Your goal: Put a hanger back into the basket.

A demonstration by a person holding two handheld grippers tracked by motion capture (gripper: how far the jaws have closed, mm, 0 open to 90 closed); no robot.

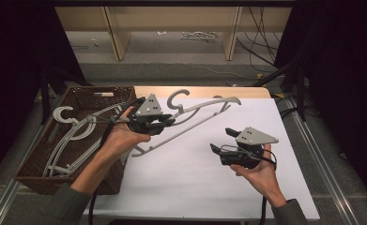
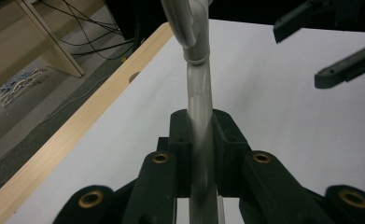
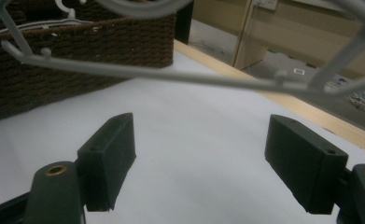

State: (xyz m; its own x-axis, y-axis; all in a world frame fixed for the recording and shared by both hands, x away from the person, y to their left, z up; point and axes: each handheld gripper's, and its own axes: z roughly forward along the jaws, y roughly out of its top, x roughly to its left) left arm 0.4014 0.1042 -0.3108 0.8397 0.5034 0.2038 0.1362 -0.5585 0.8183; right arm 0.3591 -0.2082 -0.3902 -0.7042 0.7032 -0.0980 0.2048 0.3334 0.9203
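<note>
While clamped on hanger (image 2: 200, 93), left tool (image 2: 201, 135)

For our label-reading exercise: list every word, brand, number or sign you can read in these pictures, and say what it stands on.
None can be read: the grey hanger, the wicker basket and the white table bear no legible print.

Light grey plastic clothes hanger (image 1: 190, 117) with curved hook, two sloping arms and straight lower bar with small pegs. Held off the white table, clamped on one arm near the hook. Tilted, hook toward the far edge, lower bar running diagonally down toward the dark brown woven basket (image 1: 101, 96). Lower end just beside the basket's corner.
</note>
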